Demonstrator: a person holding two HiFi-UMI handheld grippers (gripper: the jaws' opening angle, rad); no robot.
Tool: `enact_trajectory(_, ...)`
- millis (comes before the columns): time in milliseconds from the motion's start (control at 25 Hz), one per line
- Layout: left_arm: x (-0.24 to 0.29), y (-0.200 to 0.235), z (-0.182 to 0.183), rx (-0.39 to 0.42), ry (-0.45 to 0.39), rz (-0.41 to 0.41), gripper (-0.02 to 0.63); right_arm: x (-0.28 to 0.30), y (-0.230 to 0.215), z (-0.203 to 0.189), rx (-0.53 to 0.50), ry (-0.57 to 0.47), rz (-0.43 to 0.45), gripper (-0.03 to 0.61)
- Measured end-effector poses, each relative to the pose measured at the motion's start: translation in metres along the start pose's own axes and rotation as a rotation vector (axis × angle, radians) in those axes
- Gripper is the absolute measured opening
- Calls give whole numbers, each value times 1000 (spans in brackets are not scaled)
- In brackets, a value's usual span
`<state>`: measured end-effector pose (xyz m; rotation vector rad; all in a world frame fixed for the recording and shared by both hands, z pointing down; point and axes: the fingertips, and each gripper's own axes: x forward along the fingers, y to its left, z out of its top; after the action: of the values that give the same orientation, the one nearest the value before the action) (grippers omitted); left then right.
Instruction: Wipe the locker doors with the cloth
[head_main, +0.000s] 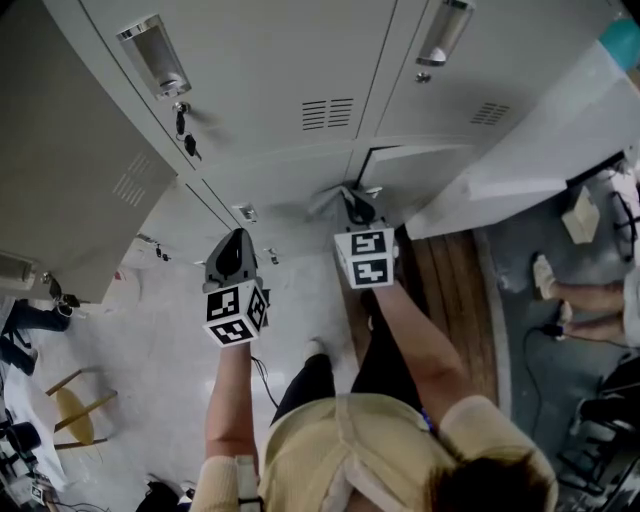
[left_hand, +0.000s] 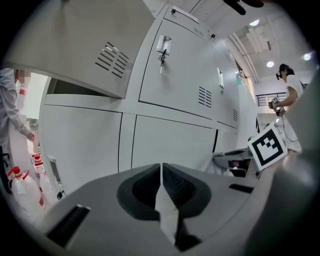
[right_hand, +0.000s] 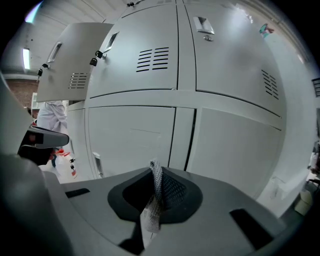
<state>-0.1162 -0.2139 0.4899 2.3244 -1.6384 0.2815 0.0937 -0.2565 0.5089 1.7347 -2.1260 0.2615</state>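
Note:
Grey locker doors fill the head view, and one upper door at the left stands swung open. My right gripper points at the lower doors and is shut on a grey mesh cloth. The cloth bunches at its tips, close to a lower door; whether it touches is unclear. My left gripper hovers to the left, a little back from the lockers. Its jaws are shut, and nothing shows past the tips. A dark gap runs beside the lower right door.
Keys hang from an upper door's lock. Red-capped bottles stand on the floor at the left beside a person. Another person stands far right. A yellow stool and a white partition flank me.

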Motion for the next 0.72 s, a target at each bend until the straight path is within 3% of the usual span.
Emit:
enact_trajectory(400, -31, 41, -10, -41, -5, 94, 14, -7, 89, -3, -56, -13, 196, 18)
enact_trajectory(720, -57, 74, -24, -73, 8, 176, 14, 15, 147, -5, -96, 6, 294, 18)
